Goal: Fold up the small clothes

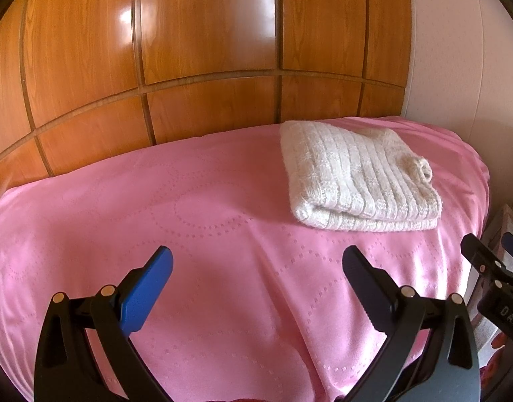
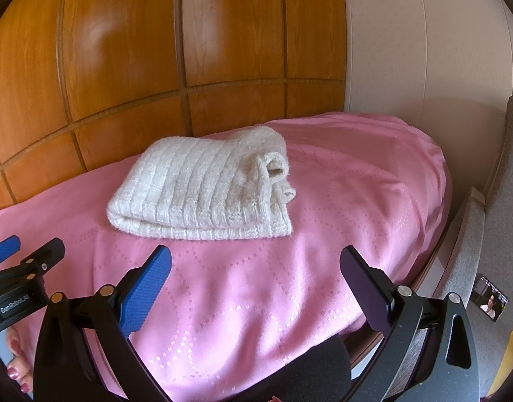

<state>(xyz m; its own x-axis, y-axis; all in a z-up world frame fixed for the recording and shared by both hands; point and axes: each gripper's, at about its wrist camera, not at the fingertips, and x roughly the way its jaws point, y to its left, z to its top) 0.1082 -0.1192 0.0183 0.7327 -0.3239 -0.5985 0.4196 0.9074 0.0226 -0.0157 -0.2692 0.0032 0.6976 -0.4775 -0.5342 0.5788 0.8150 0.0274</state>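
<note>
Sweater (image 2: 202, 184) is lying folded on the pink bedspread (image 2: 323, 251), at twelve o'clock of your right gripper (image 2: 256, 268), fold edge facing you, long axis running nine to three, cuff poking out at three. You're holding both grippers back, released and empty; left gripper (image 1: 258, 268) likewise — likely finished.

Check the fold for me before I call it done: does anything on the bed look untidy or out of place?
Mostly neat. The white knit sweater lies folded on the pink bedspread, but a sleeve cuff pokes out loose at its right end instead of being tucked in. Both grippers are open, clear of it.
</note>
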